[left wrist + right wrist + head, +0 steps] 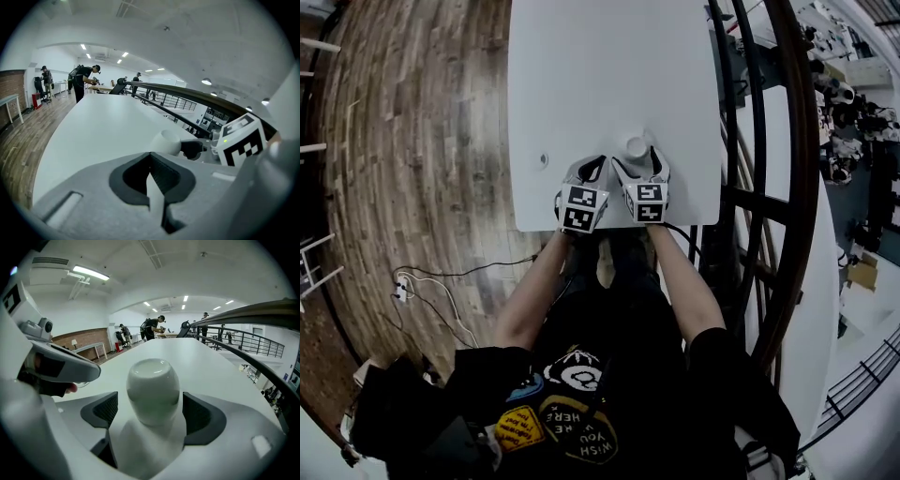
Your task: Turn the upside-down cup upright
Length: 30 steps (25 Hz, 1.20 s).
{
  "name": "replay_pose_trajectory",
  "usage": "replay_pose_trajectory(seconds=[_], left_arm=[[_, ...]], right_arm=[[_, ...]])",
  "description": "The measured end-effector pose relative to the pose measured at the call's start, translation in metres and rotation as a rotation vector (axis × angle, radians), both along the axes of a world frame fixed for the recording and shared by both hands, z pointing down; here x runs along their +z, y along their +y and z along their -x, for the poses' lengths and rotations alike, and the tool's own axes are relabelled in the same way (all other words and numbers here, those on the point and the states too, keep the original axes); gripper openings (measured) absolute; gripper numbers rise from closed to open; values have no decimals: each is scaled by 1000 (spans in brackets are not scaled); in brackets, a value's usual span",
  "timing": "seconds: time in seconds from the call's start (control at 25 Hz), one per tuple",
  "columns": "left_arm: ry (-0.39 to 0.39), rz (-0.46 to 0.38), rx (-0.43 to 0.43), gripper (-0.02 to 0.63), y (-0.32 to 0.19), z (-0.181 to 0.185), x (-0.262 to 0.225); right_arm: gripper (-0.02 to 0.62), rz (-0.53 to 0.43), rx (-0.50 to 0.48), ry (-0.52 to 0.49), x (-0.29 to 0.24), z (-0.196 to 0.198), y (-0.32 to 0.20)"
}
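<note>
A white cup (636, 147) stands upside down, base up, near the front edge of the white table (609, 75). My right gripper (636, 159) is open, its two jaws standing either side of the cup. In the right gripper view the cup (153, 380) fills the gap between the dark pads (105, 409), with a small space on each side. My left gripper (596, 167) sits just left of the cup, shut on nothing. In the left gripper view its jaws (151, 180) meet, and the cup (165, 142) shows beyond them to the right.
The table's front edge (609, 228) lies just under both grippers. A dark metal railing (769, 187) runs along the table's right side. Wooden floor (412, 141) with loose cables (431, 286) lies left. A small round fitting (544, 159) marks the table's left part.
</note>
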<state>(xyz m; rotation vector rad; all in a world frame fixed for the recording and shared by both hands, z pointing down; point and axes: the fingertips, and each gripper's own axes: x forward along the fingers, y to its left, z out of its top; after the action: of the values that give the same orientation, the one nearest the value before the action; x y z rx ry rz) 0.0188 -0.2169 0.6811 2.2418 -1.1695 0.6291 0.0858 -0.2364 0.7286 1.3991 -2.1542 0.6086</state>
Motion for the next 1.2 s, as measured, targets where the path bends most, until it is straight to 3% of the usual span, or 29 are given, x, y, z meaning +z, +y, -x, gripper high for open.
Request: replay_pose_trajectory(seconds=[0.24, 0.52, 0.76, 0.84, 1.08, 1.16, 1.2], left_arm=[[4, 9, -43, 5, 2, -4, -14], [-38, -12, -32, 5, -4, -3, -22], [-103, -31, 114, 6, -11, -21, -26], [-112, -23, 178, 89, -12, -32, -29], [-175, -14, 310, 213, -13, -60, -37], [-168, -7, 341, 232, -10, -70, -43], [-153, 4, 359, 279, -7, -76, -46]], right_arm=[[426, -24, -24, 16, 3, 3, -13], [391, -6, -94, 157, 10, 8, -18], [390, -11, -186, 122, 6, 12, -8], [390, -21, -203, 122, 2, 9, -7], [390, -36, -252, 151, -14, 5, -6], [390, -37, -251, 154, -20, -1, -4], [390, -38, -255, 158, -22, -3, -2]])
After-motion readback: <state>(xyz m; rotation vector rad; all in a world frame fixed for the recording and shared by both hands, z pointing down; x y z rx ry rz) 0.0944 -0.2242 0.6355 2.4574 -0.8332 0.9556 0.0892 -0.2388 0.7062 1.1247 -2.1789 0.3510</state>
